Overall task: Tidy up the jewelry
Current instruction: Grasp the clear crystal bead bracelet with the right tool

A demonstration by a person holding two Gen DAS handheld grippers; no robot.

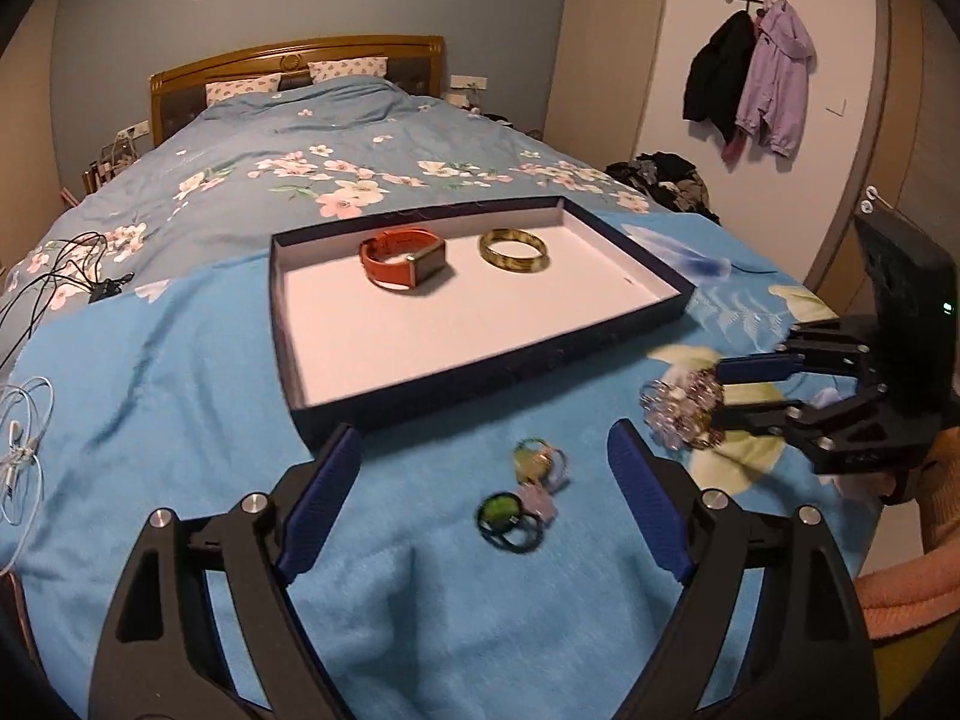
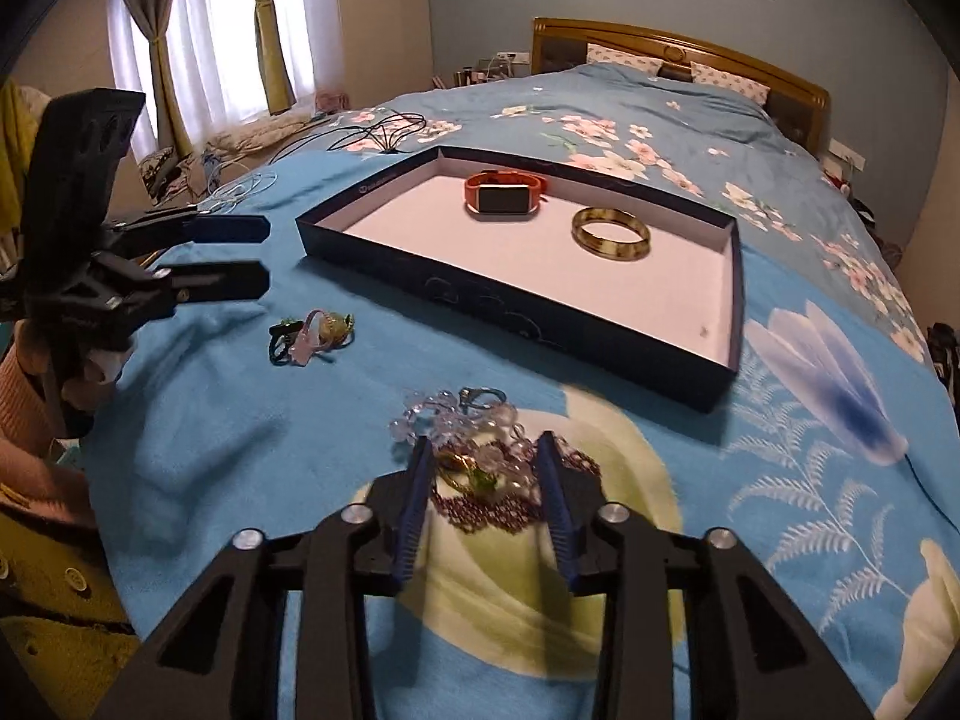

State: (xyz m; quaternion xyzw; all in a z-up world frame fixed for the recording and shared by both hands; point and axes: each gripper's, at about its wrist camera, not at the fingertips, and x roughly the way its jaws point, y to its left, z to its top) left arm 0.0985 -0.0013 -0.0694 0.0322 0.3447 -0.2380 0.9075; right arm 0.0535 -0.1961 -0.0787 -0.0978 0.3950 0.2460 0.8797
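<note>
While left tongs [image 1: 486, 474] gape, right tongs [image 2: 486, 468] straddle the beaded bracelets [image 2: 480, 450].

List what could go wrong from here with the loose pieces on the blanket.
1. The right gripper has its fingers around a tangled bead pile; lifting may drag several strands together or drop some.
2. The left gripper stands open over small hair ties; the soft blanket may bunch into the grip.
3. The tray's raised rim could catch dangling strands.
</note>
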